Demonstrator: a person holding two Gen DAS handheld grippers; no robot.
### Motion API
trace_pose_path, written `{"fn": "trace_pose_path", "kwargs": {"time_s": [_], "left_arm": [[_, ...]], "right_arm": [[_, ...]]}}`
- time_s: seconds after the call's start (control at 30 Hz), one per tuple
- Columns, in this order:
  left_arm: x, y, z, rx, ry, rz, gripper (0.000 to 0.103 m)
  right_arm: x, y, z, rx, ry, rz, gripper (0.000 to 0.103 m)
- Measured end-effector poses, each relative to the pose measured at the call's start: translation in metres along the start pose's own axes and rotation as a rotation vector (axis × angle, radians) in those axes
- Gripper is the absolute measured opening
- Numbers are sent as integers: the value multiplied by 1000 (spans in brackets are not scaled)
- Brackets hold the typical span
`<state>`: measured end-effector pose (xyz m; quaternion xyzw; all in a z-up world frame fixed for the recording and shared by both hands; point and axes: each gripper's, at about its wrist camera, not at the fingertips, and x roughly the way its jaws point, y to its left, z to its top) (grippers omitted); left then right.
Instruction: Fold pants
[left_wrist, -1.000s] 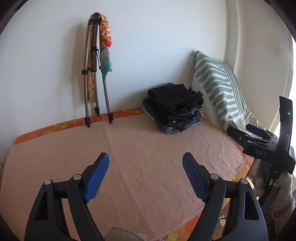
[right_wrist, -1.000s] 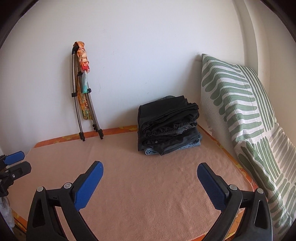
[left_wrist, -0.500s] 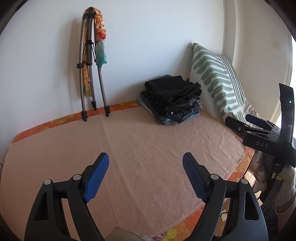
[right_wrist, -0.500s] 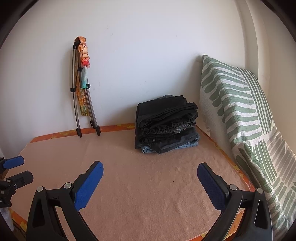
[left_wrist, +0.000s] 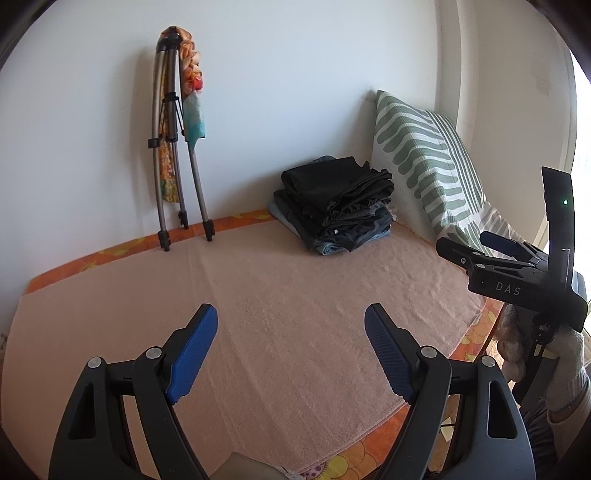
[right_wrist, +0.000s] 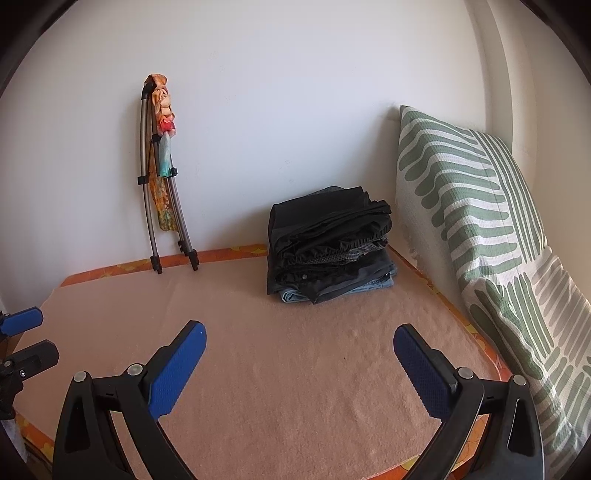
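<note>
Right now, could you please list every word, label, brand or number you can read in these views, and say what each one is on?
"DAS": pale capital letters on the black body of the right tool, seen from the left wrist view.
No other text shows: the stack of folded pants, the striped pillow, the towel and the folded tripod carry no readable writing.

pillow (right_wrist: 491, 229) cropped (right edge), hand (left_wrist: 565, 354) half-hidden
</note>
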<state>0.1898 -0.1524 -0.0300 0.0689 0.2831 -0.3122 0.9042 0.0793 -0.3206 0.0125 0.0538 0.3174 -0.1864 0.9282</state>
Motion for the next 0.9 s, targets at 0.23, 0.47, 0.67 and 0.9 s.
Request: {"fn": "trace_pose_path", "kwargs": {"time_s": [0.23,0.47,0.67,0.9], "left_arm": [[-1,-2,-1,0,-2,-2,82],[-1,-2,-1,2,-4,0,82],[-2,-3,0,2,-10,2,82],[-5,-2,-2,7,-22,11,82]], "right_arm": [[-1,3,-2,-3,2,6,103],[0,7,-3,-14,11,11,103],[0,8,-3,-18,10,9,103],[2,11,-4,-24,22,16,103]]}}
